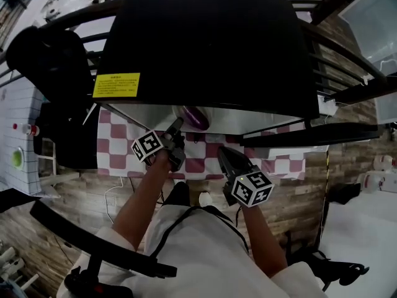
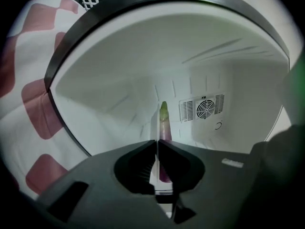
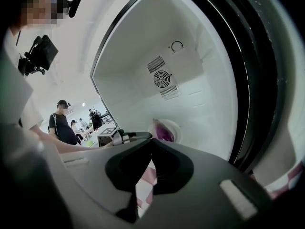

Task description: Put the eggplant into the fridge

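Observation:
The purple eggplant (image 1: 194,117) lies inside the open fridge (image 1: 205,42), a black box with a white interior. In the left gripper view the eggplant (image 2: 165,128) points away, its green stem toward the back wall. My left gripper (image 2: 157,144) is shut, tips touching, just in front of the eggplant and holding nothing. From the head view the left gripper (image 1: 178,124) reaches the fridge mouth beside the eggplant. My right gripper (image 1: 222,152) hangs lower and to the right, outside the fridge. The right gripper (image 3: 152,141) is shut and empty, with the eggplant (image 3: 164,130) beyond it.
A fan vent (image 2: 205,109) sits on the fridge's back wall. A red-and-white checkered cloth (image 1: 205,157) lies under the fridge. A yellow label (image 1: 116,84) is on the fridge top. A black object (image 1: 49,61) stands to the left. People (image 3: 62,123) stand in the background.

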### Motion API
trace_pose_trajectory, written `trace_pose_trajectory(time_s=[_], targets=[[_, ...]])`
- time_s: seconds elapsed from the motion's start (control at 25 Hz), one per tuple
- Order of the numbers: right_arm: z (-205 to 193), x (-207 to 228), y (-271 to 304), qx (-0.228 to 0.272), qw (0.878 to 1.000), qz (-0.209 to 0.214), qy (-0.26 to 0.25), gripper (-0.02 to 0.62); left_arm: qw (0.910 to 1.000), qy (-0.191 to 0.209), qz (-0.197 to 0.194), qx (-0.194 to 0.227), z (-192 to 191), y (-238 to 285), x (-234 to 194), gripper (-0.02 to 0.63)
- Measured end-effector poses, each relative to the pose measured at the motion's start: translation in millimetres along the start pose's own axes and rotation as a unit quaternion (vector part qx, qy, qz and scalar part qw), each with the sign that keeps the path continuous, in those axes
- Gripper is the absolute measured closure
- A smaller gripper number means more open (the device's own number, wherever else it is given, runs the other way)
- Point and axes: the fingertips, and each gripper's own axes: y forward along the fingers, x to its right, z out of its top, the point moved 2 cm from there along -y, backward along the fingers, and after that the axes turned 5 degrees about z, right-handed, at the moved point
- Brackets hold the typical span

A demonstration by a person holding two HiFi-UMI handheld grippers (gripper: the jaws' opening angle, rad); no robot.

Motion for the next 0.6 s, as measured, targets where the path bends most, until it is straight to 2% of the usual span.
trace_pose_trajectory(time_s=[0.6], targets=[[-2.9,11.6,8.8,-0.012,0.999,-0.027,0.011,0.589,0.9998,-0.014,0.009,-0.009,14.6,32.7,-24.4,0.584]])
